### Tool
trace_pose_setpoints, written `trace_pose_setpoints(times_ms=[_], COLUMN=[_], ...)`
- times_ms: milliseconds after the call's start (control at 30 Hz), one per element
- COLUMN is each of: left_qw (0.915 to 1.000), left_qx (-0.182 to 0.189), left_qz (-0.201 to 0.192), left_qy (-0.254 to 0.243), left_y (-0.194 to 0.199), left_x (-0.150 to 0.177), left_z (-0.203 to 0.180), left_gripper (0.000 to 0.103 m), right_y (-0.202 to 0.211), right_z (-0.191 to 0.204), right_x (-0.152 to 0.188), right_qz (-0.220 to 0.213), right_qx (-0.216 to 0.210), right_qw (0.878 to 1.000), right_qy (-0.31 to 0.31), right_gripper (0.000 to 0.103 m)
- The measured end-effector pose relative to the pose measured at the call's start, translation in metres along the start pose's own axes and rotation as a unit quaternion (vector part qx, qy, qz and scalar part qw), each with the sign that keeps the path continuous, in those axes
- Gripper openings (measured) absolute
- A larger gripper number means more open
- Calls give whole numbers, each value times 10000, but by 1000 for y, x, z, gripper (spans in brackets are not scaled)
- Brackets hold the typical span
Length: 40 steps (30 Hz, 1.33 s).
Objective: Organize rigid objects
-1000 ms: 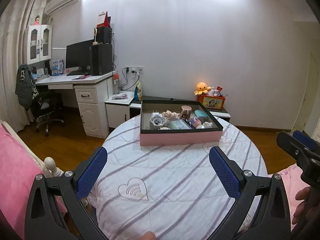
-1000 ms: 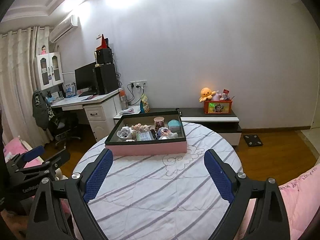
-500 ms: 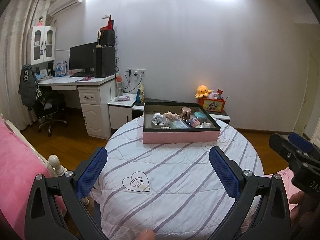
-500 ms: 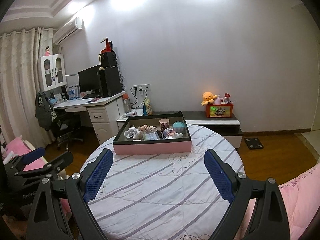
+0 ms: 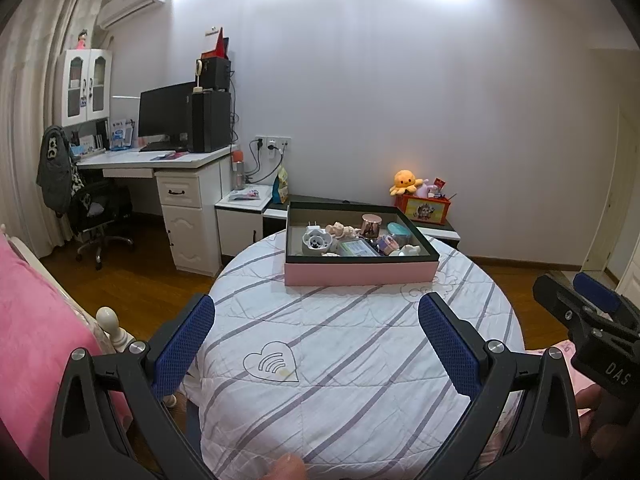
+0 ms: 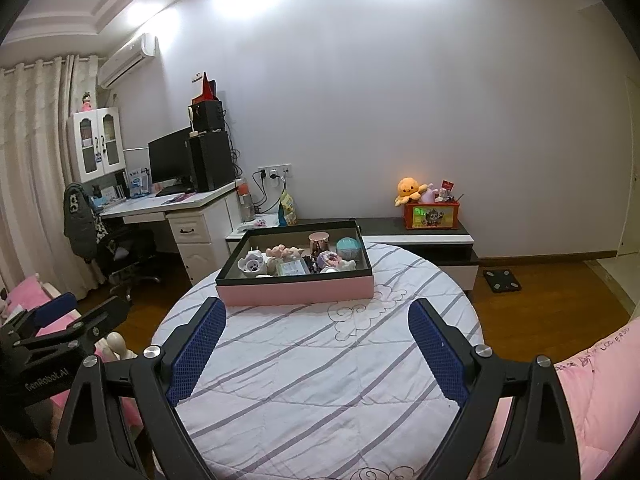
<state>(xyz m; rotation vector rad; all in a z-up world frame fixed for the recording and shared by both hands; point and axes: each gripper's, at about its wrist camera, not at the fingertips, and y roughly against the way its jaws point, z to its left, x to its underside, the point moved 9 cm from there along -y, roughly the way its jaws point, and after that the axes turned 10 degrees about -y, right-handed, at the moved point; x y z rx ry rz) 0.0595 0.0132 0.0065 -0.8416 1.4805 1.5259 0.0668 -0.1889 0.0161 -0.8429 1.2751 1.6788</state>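
1. Jaws of both grippers, left (image 5: 316,336) and right (image 6: 316,340), gape wide, holding nothing.
2. Small items sit gathered inside the tray (image 5: 360,274) at 12 o'clock on the table (image 5: 340,360), contained, tidy.
3. Cloth bare elsewhere.

So the left gripper (image 5: 316,312) hangs wide open over a round table (image 5: 348,360) with a striped white cloth, nothing between its blue pads (image 5: 184,344). A pink tray (image 5: 360,256) full of small stuff sits at the far side, well apart. The right gripper (image 5: 588,316) pokes in at the right edge.
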Motion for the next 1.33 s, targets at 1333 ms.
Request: trace_pose_setpoints(times_ms=[1333], left_qw=[9993], left_qx=[355], left_qz=[-19], left_qy=[102], left_y=[-1], left_x=[-3], left_z=[-7], left_gripper=[103], right_y=[-8], right_z=[-6], right_x=[6], right_qz=[159], right_qx=[17], right_qw=[9999], right_qy=[0], right_gripper=[94])
